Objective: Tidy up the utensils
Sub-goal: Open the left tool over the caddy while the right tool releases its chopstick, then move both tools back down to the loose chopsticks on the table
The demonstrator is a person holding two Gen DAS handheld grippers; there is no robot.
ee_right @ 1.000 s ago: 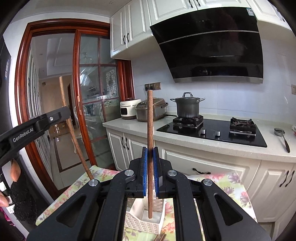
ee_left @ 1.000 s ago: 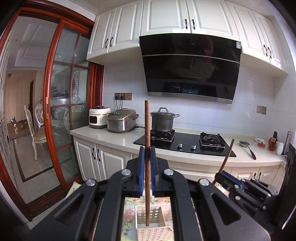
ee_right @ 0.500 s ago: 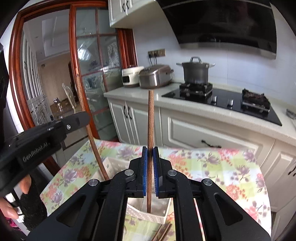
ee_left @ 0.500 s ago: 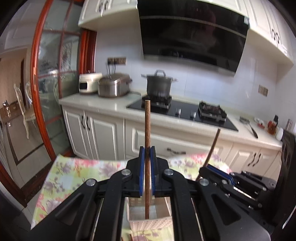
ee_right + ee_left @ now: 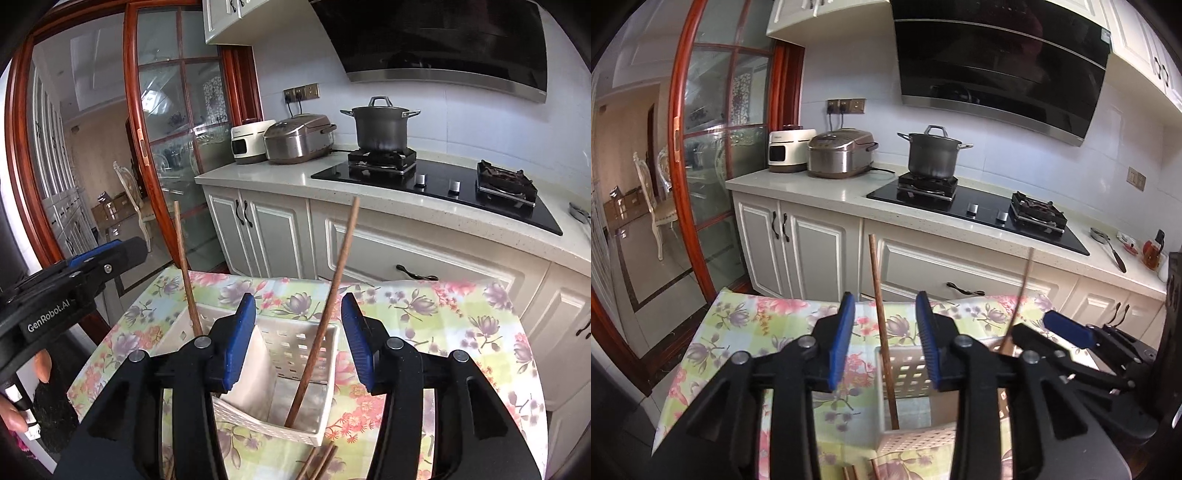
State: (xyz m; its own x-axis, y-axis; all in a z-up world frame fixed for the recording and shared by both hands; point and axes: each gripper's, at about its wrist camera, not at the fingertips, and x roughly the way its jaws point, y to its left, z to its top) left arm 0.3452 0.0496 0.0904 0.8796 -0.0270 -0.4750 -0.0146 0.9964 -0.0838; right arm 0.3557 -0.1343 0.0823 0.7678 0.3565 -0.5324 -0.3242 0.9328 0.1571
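Note:
A white perforated utensil basket [image 5: 314, 430] [image 5: 905, 437] stands on the floral tablecloth. Two brown wooden chopsticks stand in it. One chopstick [image 5: 325, 317] leans between my right gripper's open blue pads, touching neither. The other chopstick [image 5: 882, 328] [image 5: 184, 266] stands between my left gripper's open pads. My left gripper [image 5: 884, 345] is open and empty; it also shows at the left of the right wrist view [image 5: 103, 258]. My right gripper [image 5: 297, 341] is open and empty. More chopsticks [image 5: 319, 461] lie on the cloth in front of the basket.
The floral cloth [image 5: 443, 317] covers a small table in front of white kitchen cabinets [image 5: 424, 258]. Behind are a counter with a hob and pot [image 5: 380, 125], a rice cooker [image 5: 299, 138], and a red-framed glass door [image 5: 159, 147] on the left.
Both grippers opened and let go of their chopsticks, which now stand loose in the basket. Both cameras tilted and came lower over the basket.

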